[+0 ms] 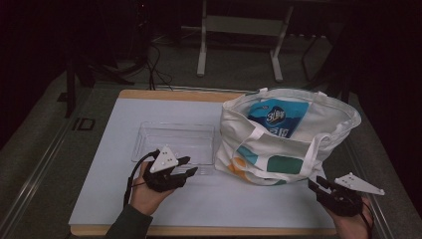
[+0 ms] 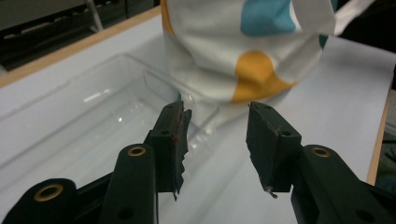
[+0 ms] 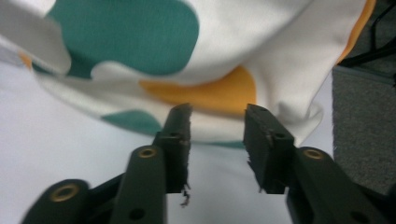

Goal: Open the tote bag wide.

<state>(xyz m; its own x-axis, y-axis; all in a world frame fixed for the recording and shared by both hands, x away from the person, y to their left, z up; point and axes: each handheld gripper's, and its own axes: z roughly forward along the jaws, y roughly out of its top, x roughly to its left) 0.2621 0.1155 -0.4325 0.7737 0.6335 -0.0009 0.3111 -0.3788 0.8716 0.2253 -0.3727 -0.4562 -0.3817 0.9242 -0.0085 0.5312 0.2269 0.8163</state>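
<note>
Your left hand-held gripper (image 1: pixel 185 167) and right hand-held gripper (image 1: pixel 316 185) both hang spread and empty beside the white tote bag (image 1: pixel 278 149) on the desk (image 1: pixel 124 199), whose blue packet's (image 1: pixel 277 117) lettering stays unreadable.

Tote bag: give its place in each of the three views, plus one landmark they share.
High view: tote bag, right of centre, beside the clear tray.
Left gripper view: top centre-right, above the claw tips.
Right gripper view: across the top, close up.
Shared landmark: the orange patch low on the bag.
</note>
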